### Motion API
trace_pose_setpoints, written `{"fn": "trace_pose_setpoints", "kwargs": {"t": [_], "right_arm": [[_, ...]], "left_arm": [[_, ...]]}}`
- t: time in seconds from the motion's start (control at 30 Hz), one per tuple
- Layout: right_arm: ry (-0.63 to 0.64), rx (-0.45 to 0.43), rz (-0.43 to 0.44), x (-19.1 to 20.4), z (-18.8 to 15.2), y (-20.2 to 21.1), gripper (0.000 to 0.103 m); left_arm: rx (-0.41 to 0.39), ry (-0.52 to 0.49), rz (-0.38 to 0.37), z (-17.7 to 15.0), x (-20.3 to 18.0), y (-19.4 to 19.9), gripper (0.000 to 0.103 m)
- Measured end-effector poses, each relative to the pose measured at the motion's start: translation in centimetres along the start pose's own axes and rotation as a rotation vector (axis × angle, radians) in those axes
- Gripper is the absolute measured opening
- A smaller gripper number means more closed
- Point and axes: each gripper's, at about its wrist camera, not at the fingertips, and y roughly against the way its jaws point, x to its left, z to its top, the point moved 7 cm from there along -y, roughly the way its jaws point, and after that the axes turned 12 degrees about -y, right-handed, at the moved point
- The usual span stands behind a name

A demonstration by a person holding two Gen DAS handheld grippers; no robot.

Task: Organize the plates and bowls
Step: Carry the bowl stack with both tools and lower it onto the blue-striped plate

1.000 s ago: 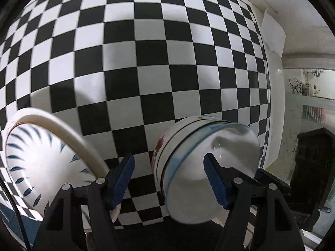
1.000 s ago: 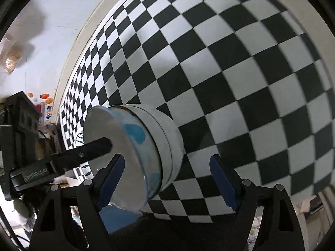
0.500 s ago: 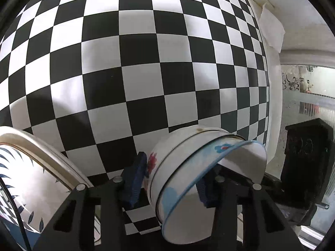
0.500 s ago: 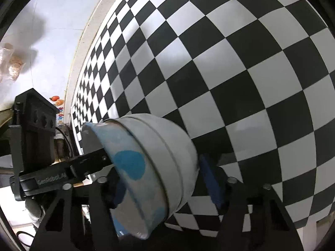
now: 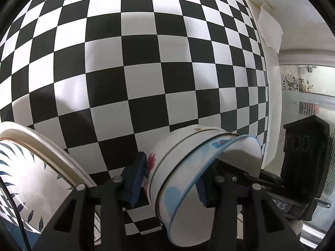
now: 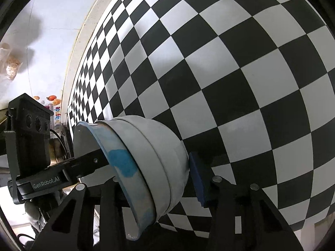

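A stack of nested white bowls (image 5: 180, 167), the top one with a blue rim and blue flowers, sits on the checkered table. My left gripper (image 5: 169, 182) is shut on the stack's near wall, one pad outside, one inside. My right gripper (image 6: 159, 179) is shut on the same stack (image 6: 150, 156) from the opposite side; its left finger is hidden behind the bowls. A white plate with blue leaf marks (image 5: 31, 167) lies at the lower left in the left wrist view.
The black-and-white checkered tablecloth (image 5: 146, 73) fills both views. The table's right edge and a white wall (image 5: 270, 31) are near the bowls. The other gripper's black body (image 5: 303, 156) shows behind the stack. A light wall (image 6: 52, 21) lies past the far table edge.
Both grippers moved in and shut on the bowl stack, which was between open jaws a second ago. The stack now appears closer and tilted in both views.
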Motion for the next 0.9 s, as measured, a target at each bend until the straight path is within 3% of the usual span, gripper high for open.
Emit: {"fn": "trace_pose_setpoints", "kwargs": {"t": [0.37,0.9], "right_arm": [[-0.001,0.058,-0.013,1.5,-1.7,-0.9,0.039],[-0.049,0.084,-0.011,2.5,-2.0,-0.9,0.037]], "left_arm": [[-0.020,-0.022,0.046,-0.5,0.3,2.1,0.040],[-0.033,-0.023,0.030,-0.8,0.1,3.4,0.040]]}}
